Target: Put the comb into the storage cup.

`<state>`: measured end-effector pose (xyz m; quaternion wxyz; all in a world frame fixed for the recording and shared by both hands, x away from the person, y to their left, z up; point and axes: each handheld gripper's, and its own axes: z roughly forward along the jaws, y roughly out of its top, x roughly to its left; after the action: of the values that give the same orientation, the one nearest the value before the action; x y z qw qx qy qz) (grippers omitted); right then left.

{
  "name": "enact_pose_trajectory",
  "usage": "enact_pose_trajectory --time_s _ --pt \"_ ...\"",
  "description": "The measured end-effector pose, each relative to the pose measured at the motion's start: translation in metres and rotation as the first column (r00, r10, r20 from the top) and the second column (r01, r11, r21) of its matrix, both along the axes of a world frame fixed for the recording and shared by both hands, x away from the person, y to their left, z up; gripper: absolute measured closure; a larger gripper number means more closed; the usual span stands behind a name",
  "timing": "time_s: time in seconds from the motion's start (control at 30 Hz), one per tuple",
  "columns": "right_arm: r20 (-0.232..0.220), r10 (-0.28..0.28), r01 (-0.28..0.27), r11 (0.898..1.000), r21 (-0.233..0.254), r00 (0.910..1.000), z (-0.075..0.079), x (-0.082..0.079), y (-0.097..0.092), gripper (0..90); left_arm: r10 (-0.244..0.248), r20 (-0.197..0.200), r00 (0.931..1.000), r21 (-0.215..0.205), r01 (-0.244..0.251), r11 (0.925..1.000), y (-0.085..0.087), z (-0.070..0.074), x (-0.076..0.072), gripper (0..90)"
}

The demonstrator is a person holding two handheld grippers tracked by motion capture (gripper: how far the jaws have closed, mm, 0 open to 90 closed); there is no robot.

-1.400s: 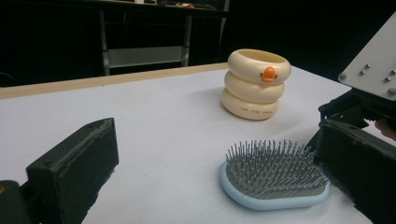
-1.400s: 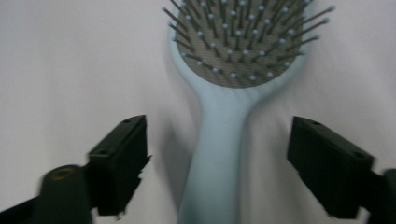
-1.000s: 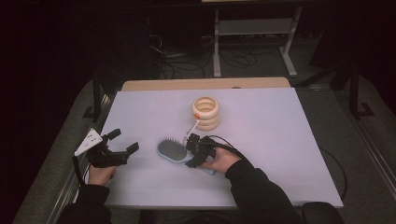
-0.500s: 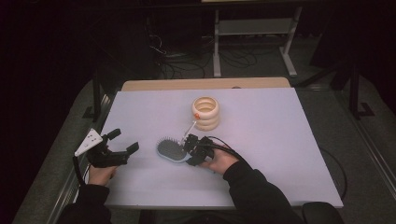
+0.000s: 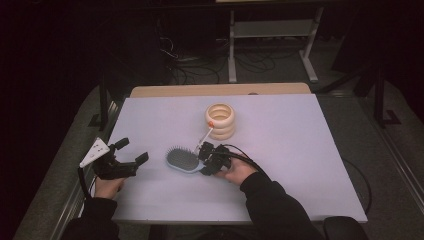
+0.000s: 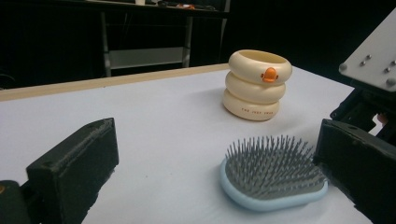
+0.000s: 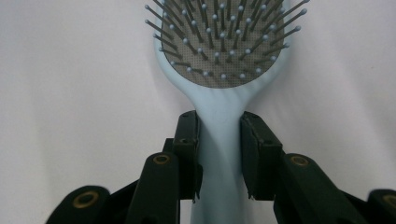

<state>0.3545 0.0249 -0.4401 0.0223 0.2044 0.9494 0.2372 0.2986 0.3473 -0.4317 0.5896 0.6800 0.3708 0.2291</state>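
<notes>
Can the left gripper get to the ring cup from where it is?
Probably yes. The left gripper is open with bare table ahead, and the ring cup stands farther back in plain sight. The brush lies off to one side, not across the way.

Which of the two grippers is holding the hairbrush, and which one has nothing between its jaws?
The right gripper holds the light blue hairbrush, jaws closed on its handle. The left gripper stands open beside it with nothing between its jaws.
</notes>
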Motion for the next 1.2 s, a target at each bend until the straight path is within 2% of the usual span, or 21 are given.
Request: enact_pose_trajectory --time_s 0.17,0.57,0.6,1.2 --pt "0.014 -0.003 0.003 0.999 0.036 0.9999 0.008 0.001 -0.006 68.3 0.0 -0.001 1.0 0.001 0.0 1.0 0.0 0.0 0.0 0.0" --pt "0.039 -0.017 0.014 0.997 0.071 0.9991 0.021 0.002 -0.017 68.3 0.002 -0.004 1.0 -0.002 -0.002 1.0 0.0 0.0 0.0 0.0" --pt "0.047 -0.023 0.019 0.996 0.085 0.9986 0.025 0.001 -0.021 68.3 0.001 -0.005 1.0 -0.002 -0.001 1.0 0.0 0.0 0.0 0.0" --pt "0.077 -0.015 0.006 0.994 0.114 0.9969 0.047 -0.002 -0.04 68.3 0.003 -0.014 0.9999 -0.007 -0.003 1.0 0.0 0.0 0.0 0.0"
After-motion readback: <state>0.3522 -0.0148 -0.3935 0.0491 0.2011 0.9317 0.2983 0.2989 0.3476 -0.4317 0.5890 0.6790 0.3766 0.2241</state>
